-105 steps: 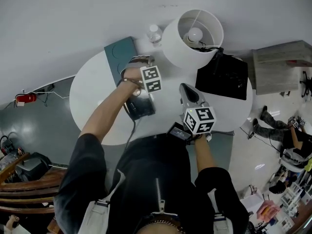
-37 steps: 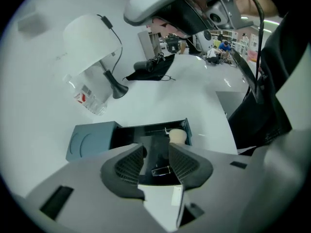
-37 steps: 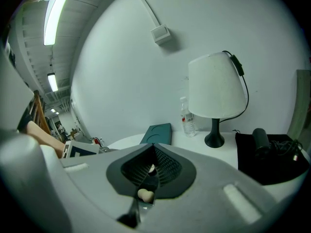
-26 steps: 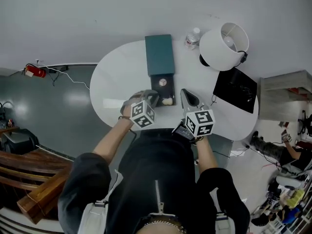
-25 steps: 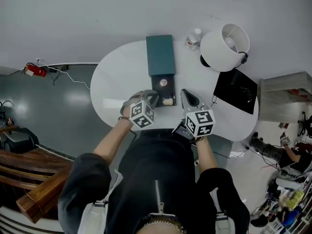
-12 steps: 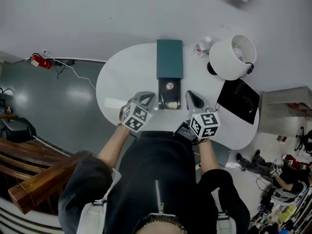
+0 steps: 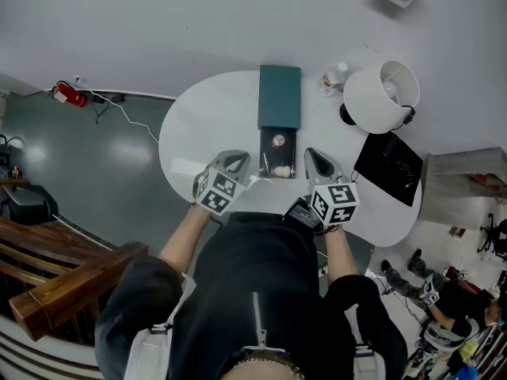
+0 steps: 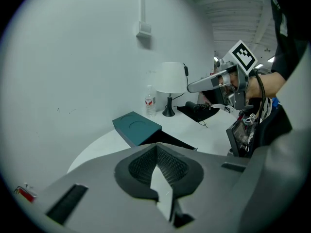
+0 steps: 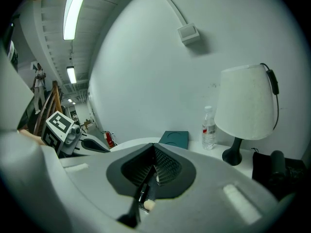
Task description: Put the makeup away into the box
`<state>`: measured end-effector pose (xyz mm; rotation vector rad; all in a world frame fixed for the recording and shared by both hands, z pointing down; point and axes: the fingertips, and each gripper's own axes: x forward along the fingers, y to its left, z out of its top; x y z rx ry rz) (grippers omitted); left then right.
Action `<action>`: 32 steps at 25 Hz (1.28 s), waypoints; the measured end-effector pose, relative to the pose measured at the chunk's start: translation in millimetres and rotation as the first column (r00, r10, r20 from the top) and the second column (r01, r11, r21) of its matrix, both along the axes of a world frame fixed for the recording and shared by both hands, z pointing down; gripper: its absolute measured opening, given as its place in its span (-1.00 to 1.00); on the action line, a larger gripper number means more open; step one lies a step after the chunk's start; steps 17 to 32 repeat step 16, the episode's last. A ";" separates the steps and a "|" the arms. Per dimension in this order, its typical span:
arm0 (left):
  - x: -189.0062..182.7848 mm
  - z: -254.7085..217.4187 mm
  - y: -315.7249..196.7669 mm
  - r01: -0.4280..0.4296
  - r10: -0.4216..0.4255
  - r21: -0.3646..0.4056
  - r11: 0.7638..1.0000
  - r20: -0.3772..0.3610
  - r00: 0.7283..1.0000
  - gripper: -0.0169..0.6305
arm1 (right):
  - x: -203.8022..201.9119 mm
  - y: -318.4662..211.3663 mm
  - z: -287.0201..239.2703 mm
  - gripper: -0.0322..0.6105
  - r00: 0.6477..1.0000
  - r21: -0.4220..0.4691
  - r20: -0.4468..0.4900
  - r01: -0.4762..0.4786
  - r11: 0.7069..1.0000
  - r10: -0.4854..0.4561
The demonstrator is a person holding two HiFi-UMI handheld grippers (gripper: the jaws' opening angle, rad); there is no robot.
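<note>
A person is standing at a white table (image 7: pixel 198 133), working a claw in each hand. The right claw (image 9: pixel 154 164) is pinching a slim dark makeup stick (image 9: pixel 141 193) with a pale tip. The left claw (image 8: pixel 156 161) is pressed together, seemingly empty. The box (image 7: pixel 279 101) is lying between the claws, long axis near-to-far, open end nearest. It is sitting just left of the right claw.

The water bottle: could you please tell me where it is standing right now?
In the head view the water bottle stands at the table's far edge, right of centre, between the teal box and the white lamp.
</note>
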<state>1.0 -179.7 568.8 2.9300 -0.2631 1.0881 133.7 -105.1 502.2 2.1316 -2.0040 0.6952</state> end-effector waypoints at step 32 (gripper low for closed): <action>2.5 6.5 -3.2 0.024 -0.024 -0.009 1.000 0.021 0.999 -0.91 | 10.2 -12.5 -2.1 -0.89 0.999 0.001 -0.008 0.031 1.000 -0.031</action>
